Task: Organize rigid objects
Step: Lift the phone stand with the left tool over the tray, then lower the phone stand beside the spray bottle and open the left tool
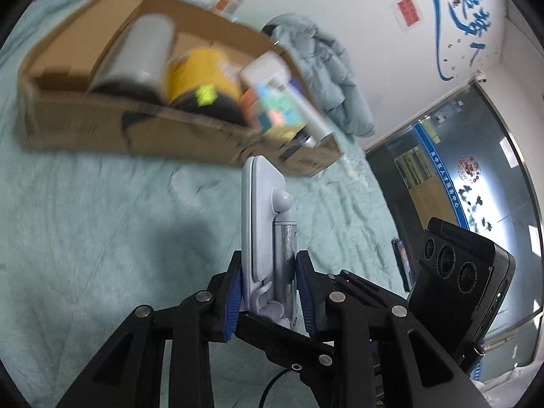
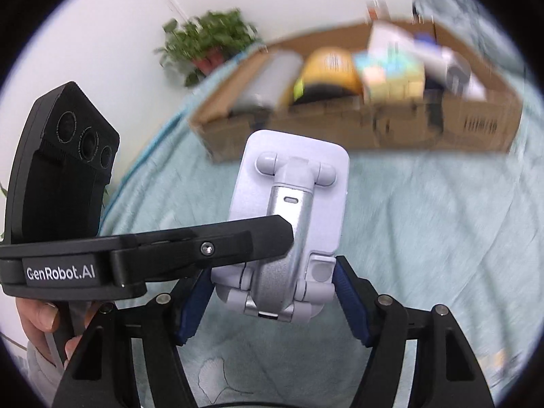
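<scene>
The folded phone stand (image 1: 261, 238) stands on end, its long axis running straight away from the left gripper (image 1: 268, 292), hinge end down by the pads and flat plate end pointing toward the cardboard box (image 1: 136, 129). In the left wrist view it shows edge-on: pale lilac plate on the left, silver arm on the right, both sandwiched between the blue pads, so the left jaws pinch it across its thin side. In the right wrist view the phone stand (image 2: 289, 224) shows its broad back, with the silver arm running up the middle. The right gripper (image 2: 275, 306) has its jaws spread to either side of the hinge end; whether its pads press on the stand I cannot tell. The stand is lifted above the pale green bedspread (image 1: 102, 221), short of the box.
</scene>
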Motion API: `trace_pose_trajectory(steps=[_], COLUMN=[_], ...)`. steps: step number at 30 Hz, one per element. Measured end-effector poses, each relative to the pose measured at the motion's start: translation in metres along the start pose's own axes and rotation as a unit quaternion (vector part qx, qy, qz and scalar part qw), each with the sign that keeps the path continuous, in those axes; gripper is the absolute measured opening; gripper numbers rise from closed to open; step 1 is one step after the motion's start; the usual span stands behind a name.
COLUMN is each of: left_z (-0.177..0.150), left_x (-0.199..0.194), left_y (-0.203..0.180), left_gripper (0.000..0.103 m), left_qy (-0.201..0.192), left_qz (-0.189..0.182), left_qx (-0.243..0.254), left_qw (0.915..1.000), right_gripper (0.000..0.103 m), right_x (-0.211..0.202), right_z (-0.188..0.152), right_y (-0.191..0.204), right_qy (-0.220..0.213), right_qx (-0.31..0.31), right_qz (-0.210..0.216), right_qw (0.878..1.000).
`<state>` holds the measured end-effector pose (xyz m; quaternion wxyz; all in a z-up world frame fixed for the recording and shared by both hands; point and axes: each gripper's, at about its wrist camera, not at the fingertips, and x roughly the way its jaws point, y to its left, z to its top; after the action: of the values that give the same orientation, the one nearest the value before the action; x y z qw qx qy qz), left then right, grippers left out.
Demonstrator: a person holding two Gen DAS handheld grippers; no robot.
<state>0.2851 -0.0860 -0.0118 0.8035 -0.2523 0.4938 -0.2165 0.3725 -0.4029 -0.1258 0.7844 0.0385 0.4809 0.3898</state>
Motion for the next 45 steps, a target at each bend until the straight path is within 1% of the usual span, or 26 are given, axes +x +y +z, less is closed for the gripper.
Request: trace_pose_trajectory(steps=[4,8,11,13,17,21,25,28,30,32,34,35,37,39,40,41,42,44,45], left_z=[0.04,0.086,0.122,0.144,0.172,0.19,0.195,0.198,0.201,0.2,0.201,0.201,0.201,0.197,0.193,0.188,0.183,0.166,0.158], left_x=[-0.007,0.007,0.021,0.041,0.072,0.1,0.127,0.146,0.159,0.167,0.176,0.177,0.17,0.152,0.135,0.116,0.105,0.069,0.057], left_y=[-0.039,-0.072,-0.087,-0.095,-0.102,-0.102,-0.097,-0.09,-0.083,-0.079,-0.079,-0.079,-0.082,-0.086,-0.089,-0.092,-0.094,-0.097,-0.097], left_gripper=[0.026,0.026,0.025,0.025,0.024,0.024,0.024,0.024,0.024,0.024,0.024,0.024,0.032,0.065,0.072,0.082,0.091,0.101,0.102], left_qy=[-0.02,-0.025,-0.022,-0.014,0.003,0.023,0.035,0.046,0.054,0.057,0.064,0.063,0.049,0.016,-0.021,-0.062,-0.085,-0.144,-0.165], left_qz=[-0.008,-0.02,-0.034,-0.042,-0.056,-0.071,-0.082,-0.084,-0.081,-0.073,-0.056,-0.045,-0.015,0.024,0.052,0.084,0.105,0.17,0.195], left_qx=[0.034,0.055,0.05,0.04,0.021,0.007,-0.012,-0.022,-0.032,-0.031,-0.017,-0.011,0.016,0.042,0.056,0.073,0.085,0.124,0.134], left_qw=[0.9992,0.998,0.998,0.9982,0.9982,0.9972,0.9959,0.9952,0.9947,0.9952,0.9962,0.997,0.9985,0.9987,0.9968,0.9919,0.9872,0.9671,0.9575], right_gripper=[0.068,0.068,0.068,0.068,0.068,0.068,0.068,0.068,0.068,0.068,0.068,0.068,0.068,0.069,0.069,0.07,0.071,0.077,0.078], right_x=[-0.031,-0.045,-0.054,-0.053,-0.049,-0.048,-0.043,-0.036,-0.028,-0.022,-0.015,-0.012,-0.006,-0.006,-0.013,-0.018,-0.025,-0.042,-0.049], right_z=[0.033,0.079,0.114,0.136,0.162,0.173,0.18,0.183,0.184,0.184,0.182,0.181,0.175,0.169,0.163,0.16,0.156,0.143,0.138], right_y=[-0.006,-0.024,-0.049,-0.065,-0.087,-0.106,-0.119,-0.129,-0.138,-0.144,-0.15,-0.153,-0.161,-0.168,-0.171,-0.171,-0.169,-0.156,-0.15], right_qy=[-0.04,-0.047,-0.04,-0.027,-0.005,0.01,0.031,0.049,0.064,0.072,0.076,0.078,0.08,0.072,0.052,0.038,0.021,-0.022,-0.038], right_qx=[-0.029,-0.054,-0.051,-0.042,-0.023,-0.014,-0.007,-0.002,0.006,0.012,0.021,0.026,0.038,0.055,0.067,0.071,0.073,0.063,0.055], right_qz=[-0.008,-0.024,-0.027,-0.03,-0.026,-0.037,-0.046,-0.049,-0.05,-0.05,-0.054,-0.067,-0.102,-0.118,-0.12,-0.116,-0.111,-0.113,-0.119], right_qw=[0.999,0.997,0.998,0.998,0.999,0.999,0.998,0.998,0.997,0.996,0.995,0.994,0.991,0.989,0.989,0.99,0.991,0.991,0.991])
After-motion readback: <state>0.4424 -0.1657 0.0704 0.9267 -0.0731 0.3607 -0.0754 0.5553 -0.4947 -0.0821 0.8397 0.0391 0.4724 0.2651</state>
